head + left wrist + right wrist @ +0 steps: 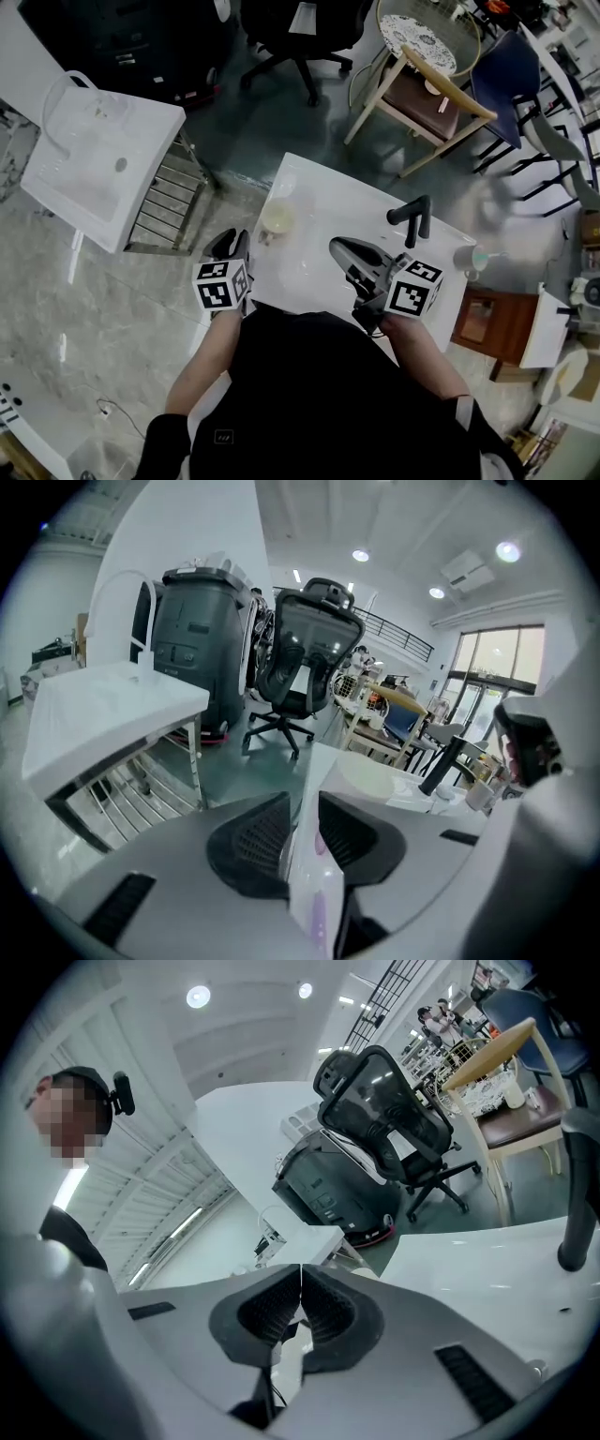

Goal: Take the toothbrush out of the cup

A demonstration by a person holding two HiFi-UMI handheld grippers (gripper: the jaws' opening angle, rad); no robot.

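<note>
Grey marbled floor with office chairs and a wooden chair standing about; in the middle, a white table top (347, 211) carrying a black faucet (412, 220); a pale cream cup (277, 217) stands near its left side.

Progress: the left gripper (302, 803) is clamped on a flat white-and-purple handle, taken to be the toothbrush (314, 892); the handle runs from the jaws back toward the camera; its head cannot be made out; the head view does not show the toothbrush at all. From above, the left gripper (228, 242) sits just beside the cup, at the table's left edge, not over its mouth; judged so, the brush appears clear of the cup and the extraction looks done or nearly done; what seems left is carrying it away or setting it down.

Pose: left forearm comes up from lower left, gripper tilted downward past the table edge; right gripper (339, 247) is held over the front of the table, close to level, aimed toward the faucet side; in its own view the right gripper (300, 1274) has its jaws pressed together with nothing between them.
</note>
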